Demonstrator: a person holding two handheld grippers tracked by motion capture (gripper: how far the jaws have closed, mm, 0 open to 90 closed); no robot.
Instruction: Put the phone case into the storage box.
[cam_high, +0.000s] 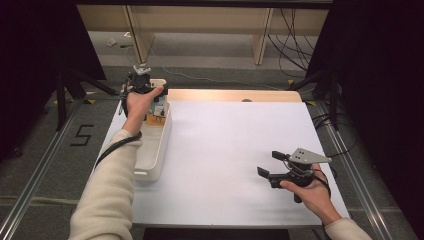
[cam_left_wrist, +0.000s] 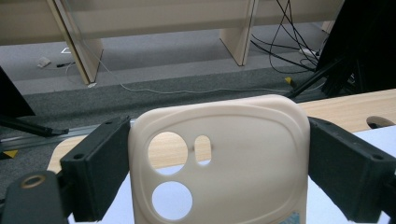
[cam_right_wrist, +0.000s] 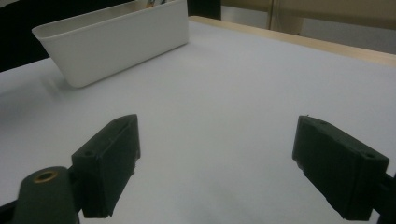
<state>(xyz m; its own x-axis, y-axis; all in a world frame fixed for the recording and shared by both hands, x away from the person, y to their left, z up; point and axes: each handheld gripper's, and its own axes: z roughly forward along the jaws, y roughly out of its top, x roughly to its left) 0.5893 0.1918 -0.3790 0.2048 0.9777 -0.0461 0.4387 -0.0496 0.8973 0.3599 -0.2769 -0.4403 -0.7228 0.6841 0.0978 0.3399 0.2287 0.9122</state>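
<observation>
Left gripper (cam_left_wrist: 219, 158) clamps a cream phone case (cam_left_wrist: 219, 154) over the white bin (cam_high: 155, 150)
Bin at nine o'clock on the table (cam_high: 225, 150); right gripper (cam_right_wrist: 217, 163) at four o'clock, jaws apart, nothing between them.

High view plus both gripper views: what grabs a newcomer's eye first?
The cream phone case clamped between the left gripper's jaws, held above the far end of the white bin at the table's left edge. Next, the right gripper, jaws wide open and holding nothing, over the bare white table near its right front.
</observation>
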